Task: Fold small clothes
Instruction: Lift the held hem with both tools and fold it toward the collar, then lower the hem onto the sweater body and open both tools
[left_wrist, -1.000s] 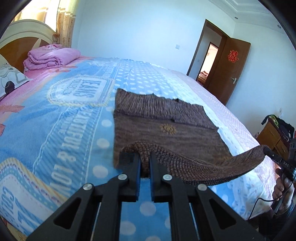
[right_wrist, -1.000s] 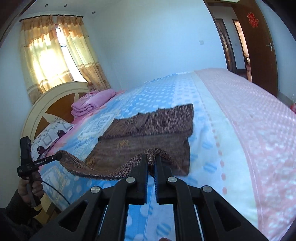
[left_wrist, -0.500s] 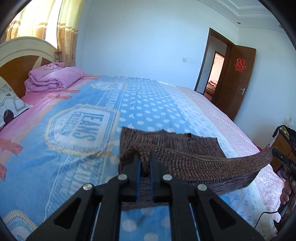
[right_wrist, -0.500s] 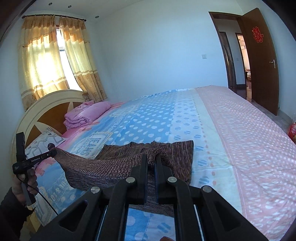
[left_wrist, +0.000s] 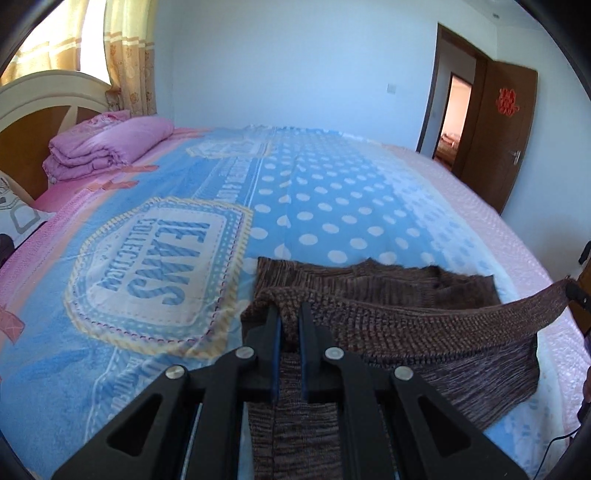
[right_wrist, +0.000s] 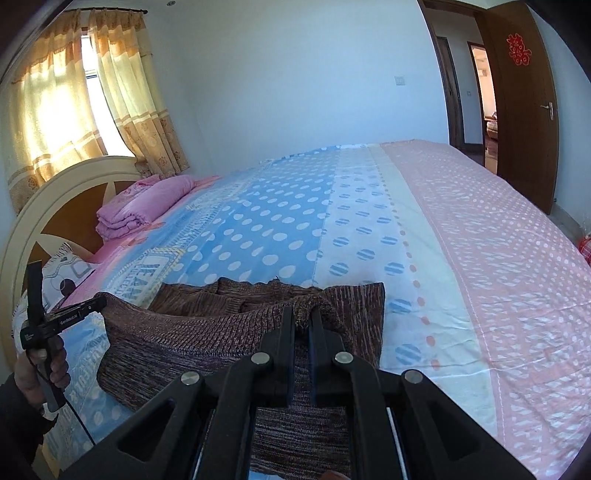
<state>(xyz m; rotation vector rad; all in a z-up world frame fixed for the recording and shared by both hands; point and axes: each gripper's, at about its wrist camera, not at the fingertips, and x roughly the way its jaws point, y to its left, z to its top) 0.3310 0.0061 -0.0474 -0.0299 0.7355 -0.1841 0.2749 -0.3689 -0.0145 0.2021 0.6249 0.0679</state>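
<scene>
A brown knitted sweater (left_wrist: 424, 325) lies on the bed, its near hem lifted and stretched between my two grippers. My left gripper (left_wrist: 290, 314) is shut on the hem's left corner. My right gripper (right_wrist: 303, 317) is shut on the hem's right corner; the sweater (right_wrist: 192, 343) spans leftward from it. The raised hem hangs above the sweater's far part, which lies flat on the bedspread with its sleeves folded in. The right gripper's tip shows at the right edge of the left wrist view (left_wrist: 574, 291). The left gripper shows in the right wrist view (right_wrist: 79, 312).
The bed (left_wrist: 332, 206) has a blue polka-dot and pink bedspread. A folded pink quilt (left_wrist: 107, 147) and a pillow (right_wrist: 62, 273) lie by the headboard (right_wrist: 62, 199). A brown door (right_wrist: 524, 103) stands open at the right. Curtains (right_wrist: 66, 103) cover the window.
Both grippers have carried the lifted hem forward over the sweater toward its far edge, and more of the garment is now covered by the raised half.
</scene>
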